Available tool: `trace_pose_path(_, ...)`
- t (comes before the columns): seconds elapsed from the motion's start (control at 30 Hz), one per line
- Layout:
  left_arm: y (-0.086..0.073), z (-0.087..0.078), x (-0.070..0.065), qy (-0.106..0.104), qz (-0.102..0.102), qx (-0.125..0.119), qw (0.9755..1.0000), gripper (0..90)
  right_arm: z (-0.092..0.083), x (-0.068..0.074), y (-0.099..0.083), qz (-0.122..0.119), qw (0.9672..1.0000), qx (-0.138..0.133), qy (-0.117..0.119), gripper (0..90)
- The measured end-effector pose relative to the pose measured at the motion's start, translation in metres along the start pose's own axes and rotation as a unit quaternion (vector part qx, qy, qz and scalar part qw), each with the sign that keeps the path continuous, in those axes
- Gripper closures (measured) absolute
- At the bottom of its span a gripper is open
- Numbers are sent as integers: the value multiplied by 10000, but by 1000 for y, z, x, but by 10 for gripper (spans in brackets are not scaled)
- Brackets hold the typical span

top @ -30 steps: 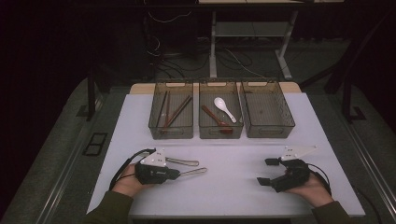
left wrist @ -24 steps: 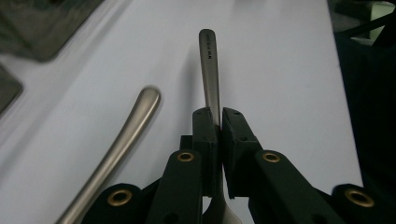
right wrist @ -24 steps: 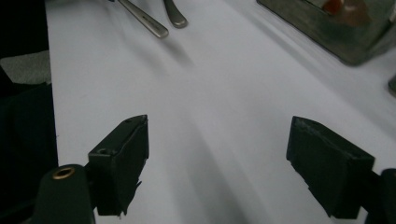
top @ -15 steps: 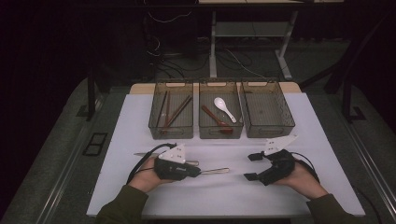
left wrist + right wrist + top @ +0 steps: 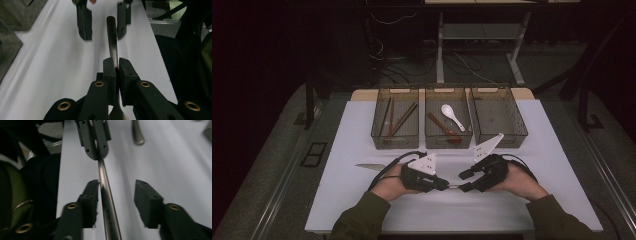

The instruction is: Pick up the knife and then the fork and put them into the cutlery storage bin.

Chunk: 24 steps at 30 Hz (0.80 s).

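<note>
Steel, shiny and thin: that was the handle of the spoon (image 5: pixel 112 37) pinched tight between the jaws of the left gripper (image 5: pixel 439 185), low over the near middle of the white table (image 5: pixel 562 150), with the bowl end poking out behind the jaws in the left gripper view. The right gripper (image 5: pixel 116 202) sat nose to nose with it, jaws spread wide and the handle running between them, hugging the one jaw way more than the other. Looked like a hand-over to me, so the smart move would've been to centre the handle in that gap first, then close squarely on it before the left let go, since a round slick handle like that probably twists or slides if it's caught off-centre. Just left of the hands another piece of metal cutlery (image 5: pixel 369 167) lay flat on the table, can't tell which kind, and it wasn't in the way. Farther back stood three clear bins in a row: the left bin (image 5: pixel 394 117) with brown chopstick-like sticks, the middle bin (image 5: pixel 448 117) with a white spoon (image 5: pixel 452 116) and a reddish-brown utensil (image 5: pixel 443 129), and the right bin (image 5: pixel 498 117) looking empty. Nothing blocked the path to them.
</note>
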<state>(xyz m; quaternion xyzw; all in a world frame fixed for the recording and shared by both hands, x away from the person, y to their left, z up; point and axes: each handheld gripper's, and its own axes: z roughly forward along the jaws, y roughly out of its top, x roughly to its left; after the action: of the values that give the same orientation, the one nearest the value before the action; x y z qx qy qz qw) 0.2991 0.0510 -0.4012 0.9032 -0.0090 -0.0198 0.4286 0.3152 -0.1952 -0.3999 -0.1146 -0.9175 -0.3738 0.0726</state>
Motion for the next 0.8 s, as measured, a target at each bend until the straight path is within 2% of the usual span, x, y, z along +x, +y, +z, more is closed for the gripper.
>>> trace_pose_path(0.07,2,2,0,-10,44,-6,10000,839,4,-1,1,9,9998,90,194,599)
trace_pose_path(0.3,5,6,-2,-36,137,31,9999,838,14,0,2,53,9978,342,557,771)
trace_pose_path(0.33,6,7,-2,-43,202,59,9998,838,14,0,2,0,9977,356,570,780)
trace_pose_path(0.4,6,7,-3,-69,199,73,9998,838,15,2,2,27,9969,399,681,792)
trace_pose_path(0.57,6,10,-5,-18,291,108,9995,838,16,2,1,28,9959,478,766,821)
trace_pose_path(0.6,6,10,-5,-20,275,86,9996,852,16,3,1,17,9959,501,756,862)
trace_pose_path(0.67,6,9,-4,-6,222,44,9997,839,16,2,1,30,9961,491,736,862)
trace_pose_path(0.8,4,2,-1,99,-8,-191,9998,714,16,1,-1,60,9967,580,572,862)
